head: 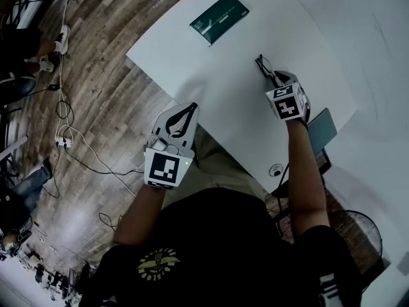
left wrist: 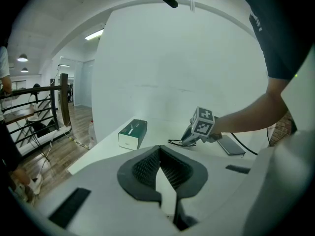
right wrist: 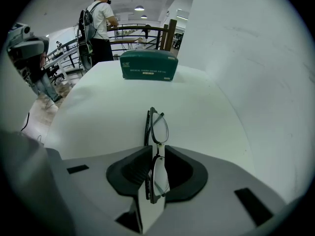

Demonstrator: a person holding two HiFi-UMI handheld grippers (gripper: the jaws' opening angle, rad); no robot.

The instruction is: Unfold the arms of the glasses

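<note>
White desk point(head: 211, 75) on wood-plank floor point(head: 115, 101) strewn with cables point(head: 71, 136), dark railing point(left wrist: 37, 88) and ceiling lights point(left wrist: 96, 34) beyond.

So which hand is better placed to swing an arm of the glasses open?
Probably the left gripper: it is empty and free, while the right gripper is clamped on the glasses, steadying them.

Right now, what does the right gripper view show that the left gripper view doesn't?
Only the right gripper view: one lens of the folded glasses clamped between the right claw's jaws, close up. Only the left gripper view: the left claw, shut and empty, and a dark phone. Both: the glasses, the green box and the white table.
</note>
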